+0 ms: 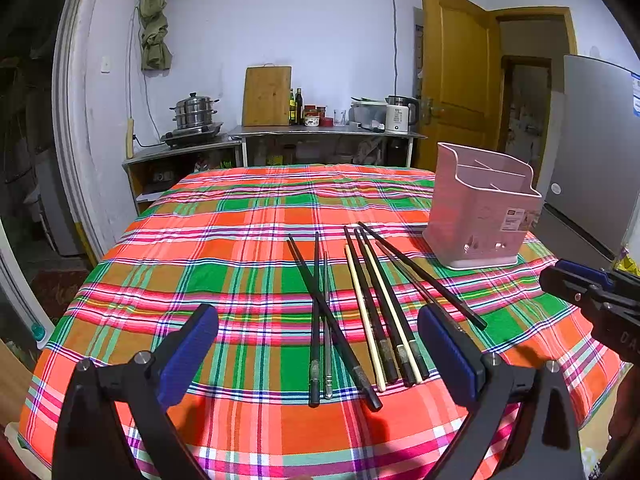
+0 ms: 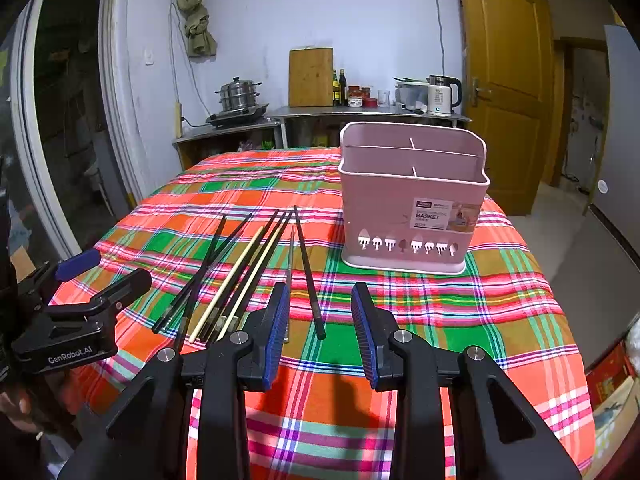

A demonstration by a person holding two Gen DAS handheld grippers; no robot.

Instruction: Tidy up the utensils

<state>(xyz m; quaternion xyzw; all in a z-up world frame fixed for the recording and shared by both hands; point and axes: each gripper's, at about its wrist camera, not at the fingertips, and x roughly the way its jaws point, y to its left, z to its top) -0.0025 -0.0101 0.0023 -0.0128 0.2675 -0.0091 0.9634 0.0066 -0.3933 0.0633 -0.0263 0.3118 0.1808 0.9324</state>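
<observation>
Several chopsticks (image 1: 372,312) lie side by side on the plaid tablecloth (image 1: 224,248): mostly black, two cream (image 1: 363,312), one thin metal (image 1: 326,320). My left gripper (image 1: 320,344) is open wide just above their near ends, holding nothing. A pink divided utensil basket (image 1: 480,208) stands upright at the right, with nothing showing inside it. In the right wrist view, my right gripper (image 2: 320,328) is open and empty; one black chopstick (image 2: 309,272) ends between its fingertips, with the remaining chopsticks (image 2: 232,276) to its left. The basket (image 2: 412,200) stands just beyond it.
Each gripper shows in the other's view: the right gripper (image 1: 552,274) at the table's right edge, the left gripper (image 2: 122,268) at its left. A counter (image 1: 320,130) with steamer pot, cutting board, bottles and kettle is behind the table. A wooden door (image 1: 456,80) and grey fridge (image 1: 600,140) stand at the right.
</observation>
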